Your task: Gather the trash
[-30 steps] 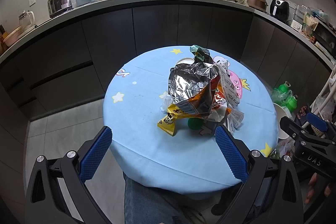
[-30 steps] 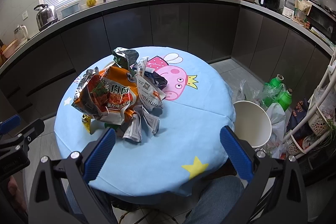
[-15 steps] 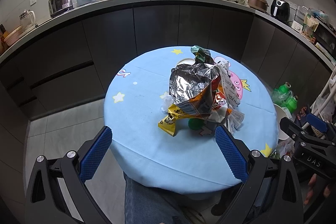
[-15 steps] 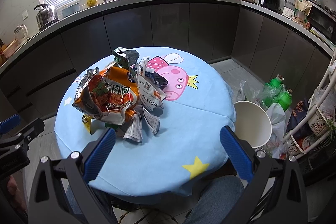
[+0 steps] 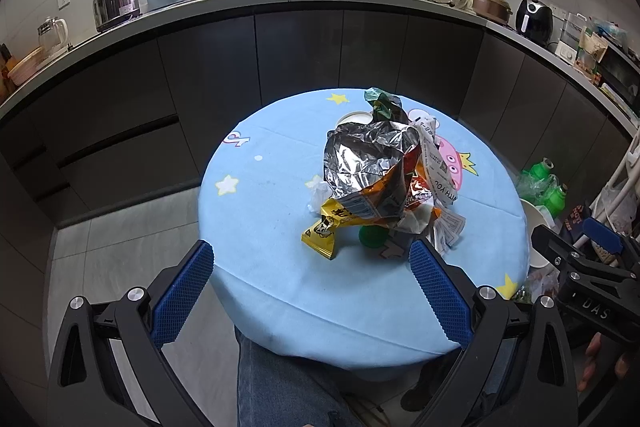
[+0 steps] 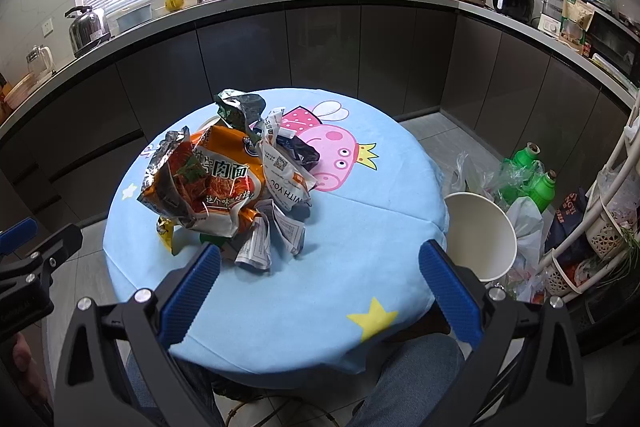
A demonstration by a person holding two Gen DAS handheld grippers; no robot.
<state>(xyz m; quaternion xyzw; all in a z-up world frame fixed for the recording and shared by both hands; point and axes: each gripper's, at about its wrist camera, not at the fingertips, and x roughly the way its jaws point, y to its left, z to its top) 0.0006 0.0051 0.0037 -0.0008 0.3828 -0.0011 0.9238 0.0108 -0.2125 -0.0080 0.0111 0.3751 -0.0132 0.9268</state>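
A pile of trash sits on the round blue table [image 5: 280, 267] [image 6: 360, 235]: an orange noodle packet [image 6: 218, 187] with its silver inside showing [image 5: 368, 155], a yellow wrapper [image 5: 322, 233], a green bottle cap [image 5: 370, 237], white printed wrappers [image 6: 286, 183], crumpled paper [image 6: 276, 239] and a dark green wrapper [image 6: 238, 105]. My left gripper [image 5: 312, 279] is open and empty, held above the table's near edge. My right gripper [image 6: 320, 283] is open and empty, near the pile's front right.
A white bin [image 6: 480, 235] stands on the floor at the table's right, beside green bottles [image 6: 532, 175] and plastic bags. A dark kitchen counter [image 5: 320, 27] curves behind the table. A white rack [image 6: 608, 211] stands at the far right. The person's legs [image 5: 288, 387] are under the table.
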